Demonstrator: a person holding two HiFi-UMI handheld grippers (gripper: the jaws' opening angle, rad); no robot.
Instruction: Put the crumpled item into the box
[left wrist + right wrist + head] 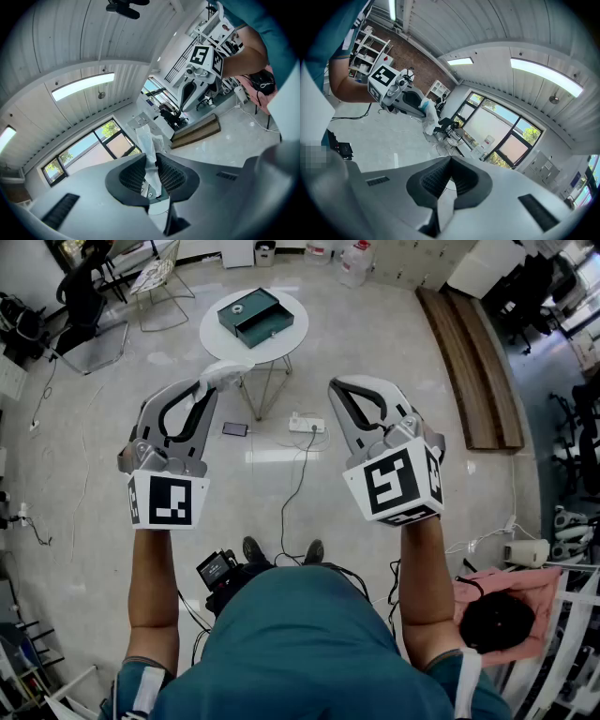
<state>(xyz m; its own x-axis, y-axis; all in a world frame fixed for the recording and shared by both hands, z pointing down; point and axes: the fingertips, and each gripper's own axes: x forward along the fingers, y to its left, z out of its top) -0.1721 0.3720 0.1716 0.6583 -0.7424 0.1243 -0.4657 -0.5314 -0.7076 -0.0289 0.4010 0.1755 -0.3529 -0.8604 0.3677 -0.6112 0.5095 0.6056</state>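
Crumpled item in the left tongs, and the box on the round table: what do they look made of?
The crumpled item is a thin white film, likely plastic, maybe paper; it folds in soft, slightly shiny creases where the left tongs pinch it. The box is dark teal with smooth flat panels and crisp edges, probably painted metal, though hard plastic is possible.

Crumpled item [149, 145]: a white, thin, wrinkled wad. It's sitting pinched between the pads of the left gripper [151, 174], with its loose end sticking out past the tips, and it's hanging in the air well apart from the box. Box [255, 317]: dark teal and rectangular. It's lying open on the round white table [214, 341], with a small round object showing inside one half.
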